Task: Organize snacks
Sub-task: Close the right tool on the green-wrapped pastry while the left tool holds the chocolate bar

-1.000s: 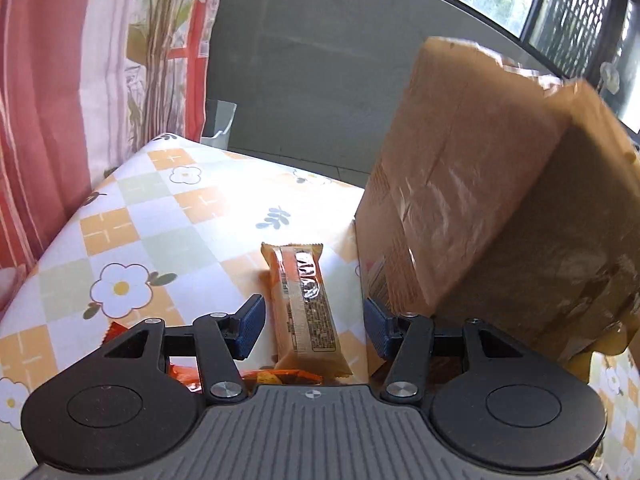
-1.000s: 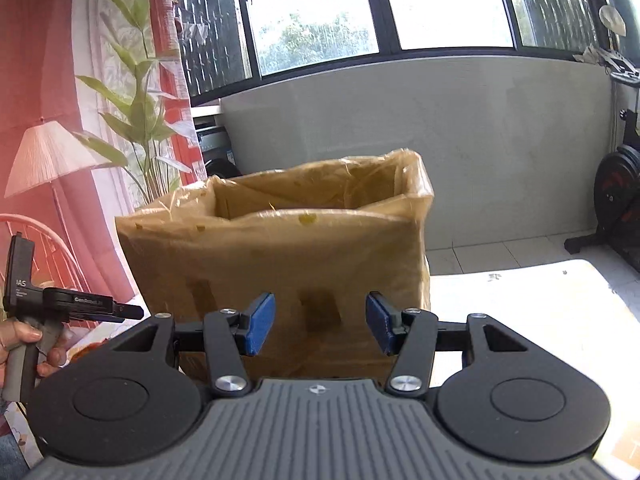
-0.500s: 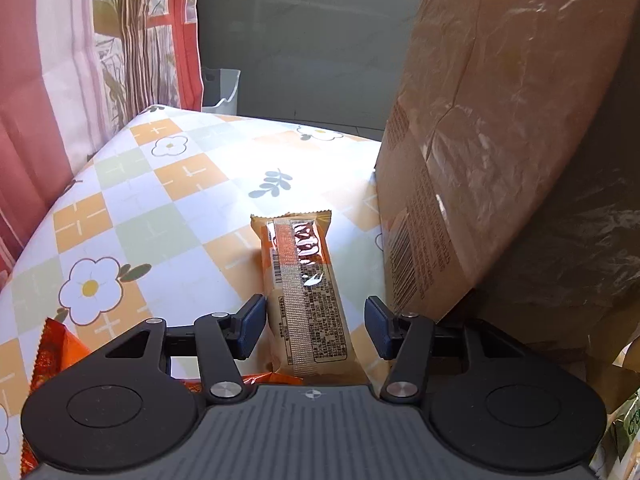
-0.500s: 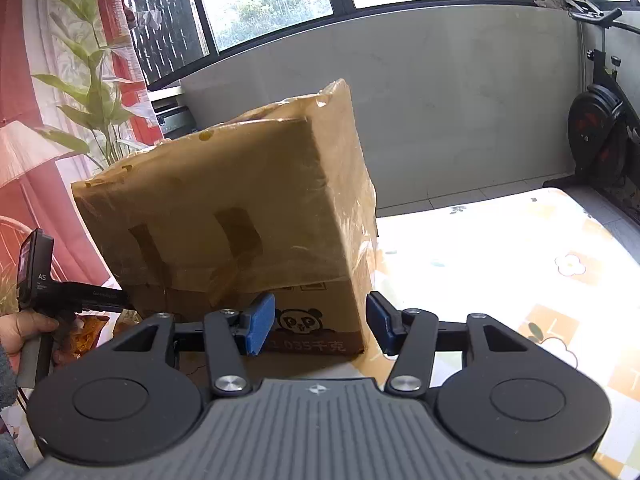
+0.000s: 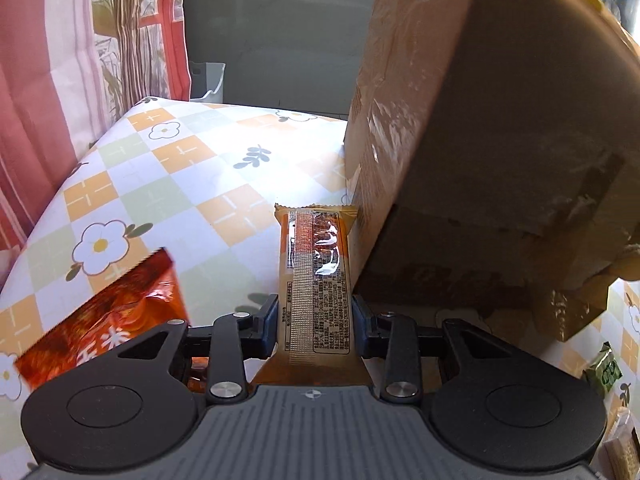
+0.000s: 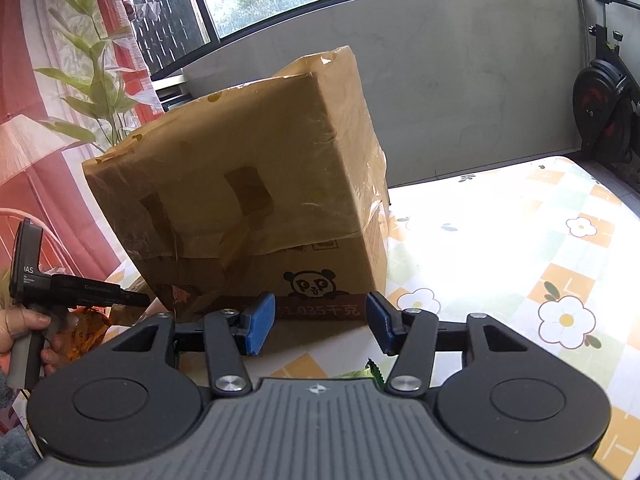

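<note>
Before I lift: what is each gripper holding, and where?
Left gripper pinches the orange snack bar across its near end. Right gripper holds nothing.

Both grippers share one build — the right gripper (image 6: 320,322) has black linkage arms, silver screws, round black discs, blue pads (image 6: 260,322) and a ribbed grey body.

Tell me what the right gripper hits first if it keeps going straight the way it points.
Probably the cardboard box: the right gripper, jaws open and empty, aims at its lower front with the panda print. Only bare tablecloth seems to lie between, though depth is unclear.
</note>
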`<state>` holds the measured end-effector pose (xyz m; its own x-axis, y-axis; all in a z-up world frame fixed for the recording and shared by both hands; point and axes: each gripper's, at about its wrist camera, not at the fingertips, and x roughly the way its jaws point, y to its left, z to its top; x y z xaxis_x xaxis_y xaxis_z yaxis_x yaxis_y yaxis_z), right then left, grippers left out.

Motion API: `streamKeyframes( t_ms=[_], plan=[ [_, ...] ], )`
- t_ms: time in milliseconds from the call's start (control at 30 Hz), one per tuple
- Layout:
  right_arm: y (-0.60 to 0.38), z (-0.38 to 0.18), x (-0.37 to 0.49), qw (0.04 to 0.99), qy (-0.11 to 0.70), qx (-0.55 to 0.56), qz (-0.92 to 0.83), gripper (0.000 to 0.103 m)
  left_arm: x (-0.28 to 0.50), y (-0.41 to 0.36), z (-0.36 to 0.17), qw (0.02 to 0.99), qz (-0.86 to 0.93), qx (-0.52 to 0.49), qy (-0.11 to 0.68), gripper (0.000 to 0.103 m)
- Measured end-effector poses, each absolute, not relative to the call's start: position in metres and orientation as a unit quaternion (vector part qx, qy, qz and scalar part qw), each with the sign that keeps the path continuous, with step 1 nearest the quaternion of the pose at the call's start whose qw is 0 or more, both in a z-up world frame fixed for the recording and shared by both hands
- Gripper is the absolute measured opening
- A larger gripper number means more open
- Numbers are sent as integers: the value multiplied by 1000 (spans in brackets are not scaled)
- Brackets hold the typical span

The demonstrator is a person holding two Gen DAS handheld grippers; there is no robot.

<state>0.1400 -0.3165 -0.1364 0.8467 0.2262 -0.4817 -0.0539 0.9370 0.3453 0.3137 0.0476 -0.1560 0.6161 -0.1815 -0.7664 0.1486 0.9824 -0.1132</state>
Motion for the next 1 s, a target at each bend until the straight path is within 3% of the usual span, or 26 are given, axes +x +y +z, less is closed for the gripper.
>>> streamKeyframes(
  t_ms=[567,1000],
  plan=[
    [-300,-155,120,939,294,157,85,55,205,35,-178,907,-94,-16,409,39],
    [-287,-162,108,938,313,126,81,55,219,16,-184,912,-90,12,401,49]
  ],
)
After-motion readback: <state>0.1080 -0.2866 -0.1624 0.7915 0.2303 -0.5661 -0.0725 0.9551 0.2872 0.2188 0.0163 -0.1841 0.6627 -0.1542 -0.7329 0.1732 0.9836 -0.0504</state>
